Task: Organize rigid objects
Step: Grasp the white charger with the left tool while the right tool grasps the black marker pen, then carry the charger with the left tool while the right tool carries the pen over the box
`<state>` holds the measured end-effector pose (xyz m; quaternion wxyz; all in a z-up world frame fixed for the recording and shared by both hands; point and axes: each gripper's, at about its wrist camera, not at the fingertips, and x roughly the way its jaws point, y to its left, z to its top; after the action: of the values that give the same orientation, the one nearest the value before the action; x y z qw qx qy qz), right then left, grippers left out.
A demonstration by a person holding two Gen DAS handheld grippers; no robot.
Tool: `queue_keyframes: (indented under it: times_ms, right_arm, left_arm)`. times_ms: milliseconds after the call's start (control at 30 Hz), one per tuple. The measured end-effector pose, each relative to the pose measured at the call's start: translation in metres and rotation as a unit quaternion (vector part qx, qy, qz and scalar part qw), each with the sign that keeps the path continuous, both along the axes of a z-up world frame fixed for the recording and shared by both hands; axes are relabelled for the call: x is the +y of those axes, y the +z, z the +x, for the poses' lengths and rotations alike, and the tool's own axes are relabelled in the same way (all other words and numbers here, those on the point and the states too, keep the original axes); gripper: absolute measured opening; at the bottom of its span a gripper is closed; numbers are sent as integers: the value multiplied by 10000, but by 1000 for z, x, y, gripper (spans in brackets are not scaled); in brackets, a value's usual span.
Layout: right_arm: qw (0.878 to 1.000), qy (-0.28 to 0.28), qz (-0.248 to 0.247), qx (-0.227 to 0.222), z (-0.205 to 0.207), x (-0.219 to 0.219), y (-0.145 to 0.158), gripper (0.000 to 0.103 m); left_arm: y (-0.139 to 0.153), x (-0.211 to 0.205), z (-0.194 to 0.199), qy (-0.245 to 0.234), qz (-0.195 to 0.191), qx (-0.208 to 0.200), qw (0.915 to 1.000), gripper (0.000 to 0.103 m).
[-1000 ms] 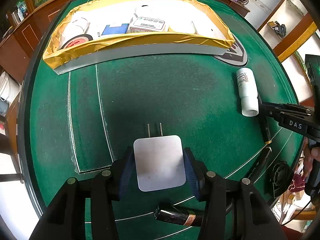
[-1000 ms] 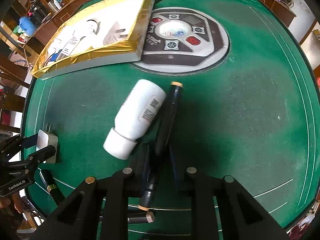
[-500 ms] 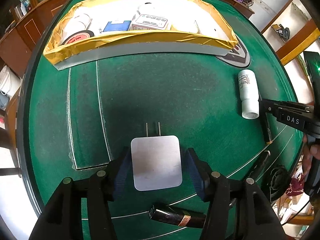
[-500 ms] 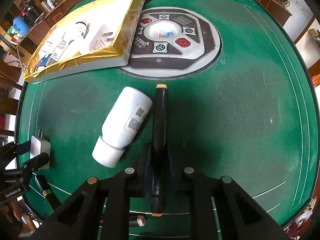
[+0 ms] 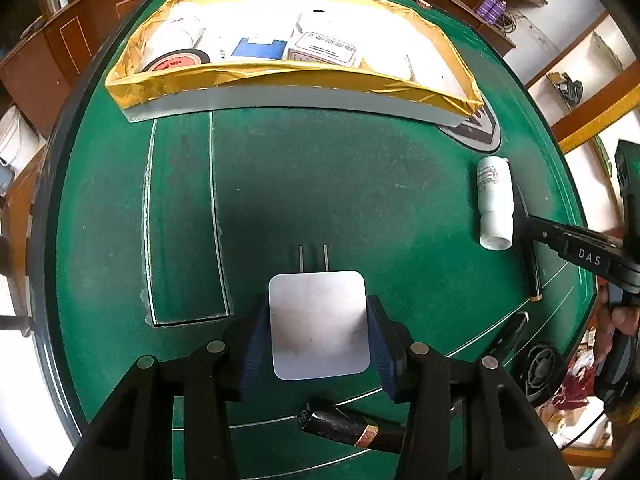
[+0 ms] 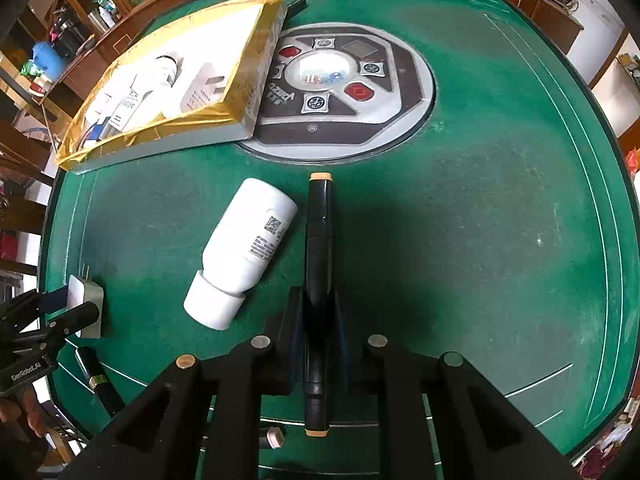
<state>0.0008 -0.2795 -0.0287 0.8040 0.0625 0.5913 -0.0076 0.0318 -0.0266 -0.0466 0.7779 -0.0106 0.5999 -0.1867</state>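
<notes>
Felt [image 5: 360, 184] fills both views, with the gold-rimmed tray [image 5: 280, 76] of sorted items along the upper edge of the left view, where both picks should probably end. Bottom centre there, the left gripper [image 5: 318, 332] is closing on the white charger [image 5: 318, 324], so its pads should seat flat on both sides before any lift. Low in the right view, the right gripper [image 6: 318, 332] pinches the black marker [image 6: 318, 240] tight; lifting straight up would likely spare the bottle [image 6: 244, 248] just beside it.

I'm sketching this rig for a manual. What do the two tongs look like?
Both tongs are black, angular frames with round silver and brass pivot bolts and ribbed dark-blue pads. The left tongs carry white "GenRobot.AI" lettering on the side; the right tongs carry "DAS".
</notes>
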Motion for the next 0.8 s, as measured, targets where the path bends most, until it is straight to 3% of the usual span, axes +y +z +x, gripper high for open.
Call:
queue_keyframes:
  times_ms: [800]
  right_arm:
    - [9991,136,198,-336,-4,4,32,14]
  left_arm:
    - [44,6,15,-24,63,-434,9990,50]
